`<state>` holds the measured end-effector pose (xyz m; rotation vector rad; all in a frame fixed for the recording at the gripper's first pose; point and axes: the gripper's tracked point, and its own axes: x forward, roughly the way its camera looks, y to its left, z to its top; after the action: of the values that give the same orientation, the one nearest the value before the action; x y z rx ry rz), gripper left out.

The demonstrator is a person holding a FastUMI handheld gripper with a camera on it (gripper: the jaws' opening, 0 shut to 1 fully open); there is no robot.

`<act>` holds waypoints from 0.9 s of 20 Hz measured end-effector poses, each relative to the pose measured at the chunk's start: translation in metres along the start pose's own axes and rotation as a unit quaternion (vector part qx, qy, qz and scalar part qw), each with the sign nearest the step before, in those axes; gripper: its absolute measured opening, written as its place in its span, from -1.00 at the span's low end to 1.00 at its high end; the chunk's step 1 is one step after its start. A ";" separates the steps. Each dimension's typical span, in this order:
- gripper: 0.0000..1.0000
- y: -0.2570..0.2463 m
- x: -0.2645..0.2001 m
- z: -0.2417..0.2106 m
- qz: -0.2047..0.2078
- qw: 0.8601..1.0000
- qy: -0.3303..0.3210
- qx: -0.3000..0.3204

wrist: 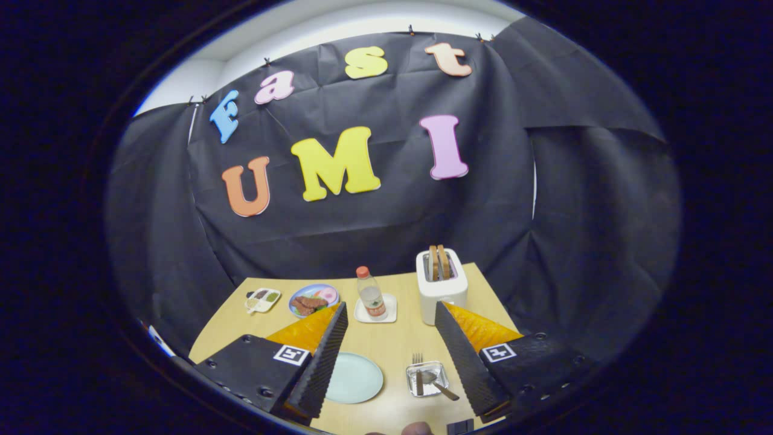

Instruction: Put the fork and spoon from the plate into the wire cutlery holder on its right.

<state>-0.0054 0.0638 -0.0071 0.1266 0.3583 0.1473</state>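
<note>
The hand-held black gripper (391, 320) with orange-backed fingers hangs above the pale wooden table (392, 338), its two fingers spread wide apart and gripping nothing. Down between those fingers sits the round pale green plate (354, 378), bare on top, close against the left finger (320, 362). Just to the right of that plate stands the small square wire cutlery holder (427, 379), with the metal fork (417, 370) and the metal spoon (439, 386) both already lying in it, the spoon's handle poking out over the holder's rim toward the right finger (465, 356). Beyond the plate, a clear plastic bottle with a red cap (371, 294) stands on a small white square tray (375, 309). Right of the bottle is a white toaster (442, 284) with two brown slices sticking up. Left of the bottle are a round blue plate of food (313, 299) and a small white sectioned dish (262, 299).
</note>
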 end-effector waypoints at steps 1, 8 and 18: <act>0.77 0.002 -0.006 0.004 -0.002 1.000 -0.012 -0.001; 0.78 0.001 -0.031 0.023 -0.042 0.996 -0.076 0.023; 0.84 0.027 -0.041 0.048 -0.052 0.993 -0.102 0.020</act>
<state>-0.0291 0.0792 0.0556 0.1611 0.1635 0.0227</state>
